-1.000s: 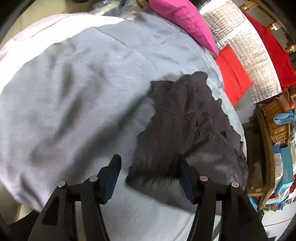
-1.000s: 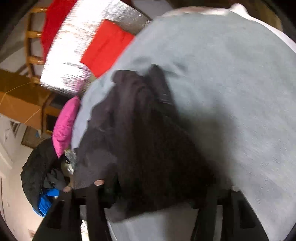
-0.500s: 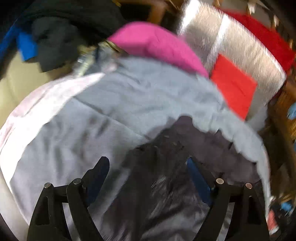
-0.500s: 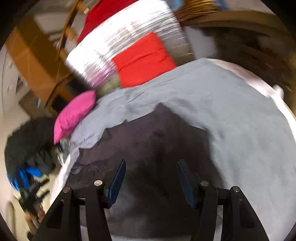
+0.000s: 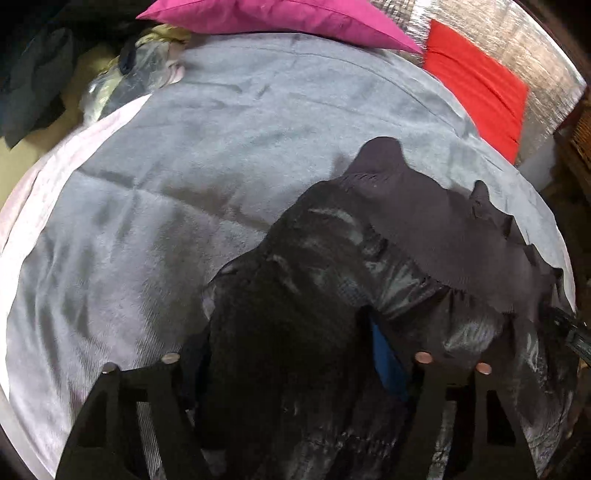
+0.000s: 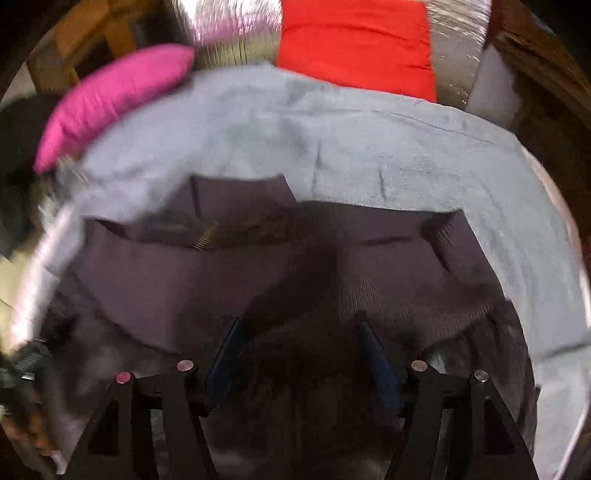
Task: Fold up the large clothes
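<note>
A large dark garment [image 5: 424, 236] lies crumpled on a grey blanket [image 5: 184, 177] that covers a bed. In the left wrist view my left gripper [image 5: 291, 354] is open, its jaws wide apart with a dark fold of the garment bunched between them. In the right wrist view the garment [image 6: 258, 280] spreads across the lower half, with a zip at its far edge. My right gripper [image 6: 301, 350] is open low over it, blue pads on either side of a dark fold. I cannot tell whether either gripper touches the cloth.
A pink pillow [image 5: 280, 14] and a red cushion [image 5: 476, 81] lie at the far end against a silver quilted panel [image 5: 524, 48]. Dark clothes and a plastic bag [image 5: 125, 74] sit at the far left. The bed edge runs close on the right.
Both grippers swung round and dropped lower over the garment. Cloth now sits between the jaws of each, and the garment fills more of both views. Both stay open.
</note>
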`<act>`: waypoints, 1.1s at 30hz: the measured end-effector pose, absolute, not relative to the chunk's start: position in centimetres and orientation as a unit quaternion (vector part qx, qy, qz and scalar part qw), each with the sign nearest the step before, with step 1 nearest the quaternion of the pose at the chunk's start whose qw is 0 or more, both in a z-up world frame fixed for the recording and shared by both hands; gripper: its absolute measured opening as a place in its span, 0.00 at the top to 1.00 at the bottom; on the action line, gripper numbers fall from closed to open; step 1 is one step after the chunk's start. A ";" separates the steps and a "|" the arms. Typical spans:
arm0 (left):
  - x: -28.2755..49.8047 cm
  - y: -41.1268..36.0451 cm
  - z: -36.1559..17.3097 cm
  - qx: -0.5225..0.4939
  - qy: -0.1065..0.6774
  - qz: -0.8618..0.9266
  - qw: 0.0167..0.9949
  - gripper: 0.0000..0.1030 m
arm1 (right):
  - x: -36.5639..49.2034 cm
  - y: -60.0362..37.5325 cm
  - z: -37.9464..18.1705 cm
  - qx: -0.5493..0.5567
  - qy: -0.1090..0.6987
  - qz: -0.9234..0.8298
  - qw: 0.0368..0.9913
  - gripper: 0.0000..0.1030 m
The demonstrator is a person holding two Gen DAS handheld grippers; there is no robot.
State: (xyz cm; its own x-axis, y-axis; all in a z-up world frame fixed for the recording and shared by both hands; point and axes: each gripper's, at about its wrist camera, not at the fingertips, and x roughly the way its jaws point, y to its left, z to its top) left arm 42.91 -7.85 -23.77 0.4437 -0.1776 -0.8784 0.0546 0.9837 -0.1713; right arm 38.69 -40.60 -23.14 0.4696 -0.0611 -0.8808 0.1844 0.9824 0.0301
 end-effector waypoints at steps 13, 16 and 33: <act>44.8 -7.3 -21.9 -0.102 0.475 -0.053 0.873 0.61 | 41.4 -41.6 -21.3 0.077 0.445 -0.119 0.884 0.94; 45.2 -8.2 -22.5 -0.082 0.478 -0.031 0.874 0.46 | 42.4 -42.5 -22.7 0.101 0.442 -0.135 0.881 0.94; 41.2 -5.6 -19.4 -0.034 0.442 0.006 0.896 0.25 | 19.4 -56.0 -18.2 0.350 0.278 -0.133 0.885 0.05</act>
State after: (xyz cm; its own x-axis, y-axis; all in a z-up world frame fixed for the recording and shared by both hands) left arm 41.22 -5.56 -19.43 0.6096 -0.0198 -0.7925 -0.0406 0.9976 -0.0562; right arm 19.45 -56.02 -18.16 0.8101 -0.0398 -0.5850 0.4293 0.7198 0.5455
